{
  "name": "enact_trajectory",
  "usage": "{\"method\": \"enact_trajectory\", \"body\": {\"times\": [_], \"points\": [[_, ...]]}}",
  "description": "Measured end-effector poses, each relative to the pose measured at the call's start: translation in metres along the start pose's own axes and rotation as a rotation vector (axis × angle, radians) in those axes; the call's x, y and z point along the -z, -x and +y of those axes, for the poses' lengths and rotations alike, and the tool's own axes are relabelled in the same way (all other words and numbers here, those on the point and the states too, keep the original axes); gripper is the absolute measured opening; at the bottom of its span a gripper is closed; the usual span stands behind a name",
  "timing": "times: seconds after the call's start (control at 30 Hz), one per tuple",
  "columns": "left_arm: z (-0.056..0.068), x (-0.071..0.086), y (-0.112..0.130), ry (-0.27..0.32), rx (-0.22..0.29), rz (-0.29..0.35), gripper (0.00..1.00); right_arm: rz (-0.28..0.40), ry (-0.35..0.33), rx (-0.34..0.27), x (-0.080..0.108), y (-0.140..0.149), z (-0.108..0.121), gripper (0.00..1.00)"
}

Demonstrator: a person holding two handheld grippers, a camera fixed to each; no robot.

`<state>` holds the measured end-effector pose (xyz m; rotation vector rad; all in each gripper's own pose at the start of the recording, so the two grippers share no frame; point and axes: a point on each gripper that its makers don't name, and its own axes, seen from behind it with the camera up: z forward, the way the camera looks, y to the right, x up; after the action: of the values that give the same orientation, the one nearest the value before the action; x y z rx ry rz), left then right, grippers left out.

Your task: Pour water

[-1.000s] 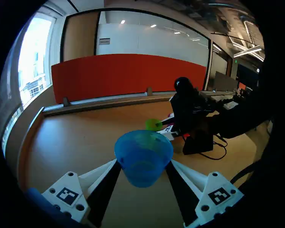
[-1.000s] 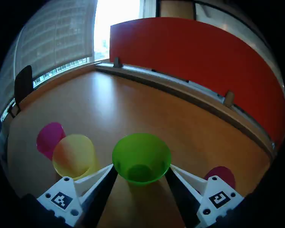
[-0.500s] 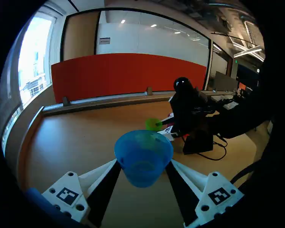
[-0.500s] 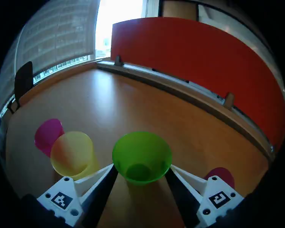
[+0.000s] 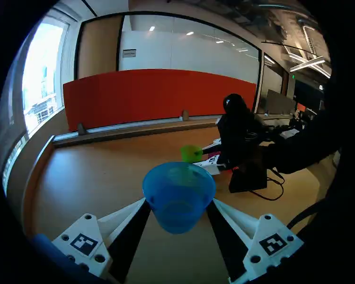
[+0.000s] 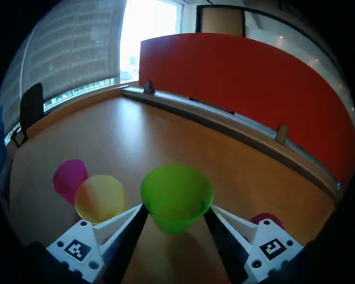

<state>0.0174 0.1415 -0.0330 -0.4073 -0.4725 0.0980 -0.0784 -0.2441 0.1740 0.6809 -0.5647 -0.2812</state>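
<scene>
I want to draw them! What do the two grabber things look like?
The left gripper has two white fingers with black inner sides, widening into white plates with little holes and a square black-and-white marker each. The right gripper looks the same. From the left gripper view, the right gripper's body is black with a rounded top, held by a person in a dark sleeve.

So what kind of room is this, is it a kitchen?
Not a kitchen; it looks like an office. There is a long wooden desk with a red divider panel along its far edge, a glass-walled room behind that, and strip lights on the ceiling.
</scene>
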Motion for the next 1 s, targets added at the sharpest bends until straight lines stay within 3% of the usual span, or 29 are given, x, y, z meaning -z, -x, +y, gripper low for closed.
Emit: {"method": "enact_trajectory", "body": {"times": [0.43, 1.0], "points": [[0.006, 0.003, -0.011, 0.018, -0.024, 0.023, 0.81, 0.077, 0.029, -0.032, 0.055, -0.026, 0.003, 0.86], [0.024, 0.011, -0.028, 0.073, -0.078, 0.056, 0.81, 0.183, 0.069, -0.033, 0.157, -0.054, -0.008, 0.86]]}}
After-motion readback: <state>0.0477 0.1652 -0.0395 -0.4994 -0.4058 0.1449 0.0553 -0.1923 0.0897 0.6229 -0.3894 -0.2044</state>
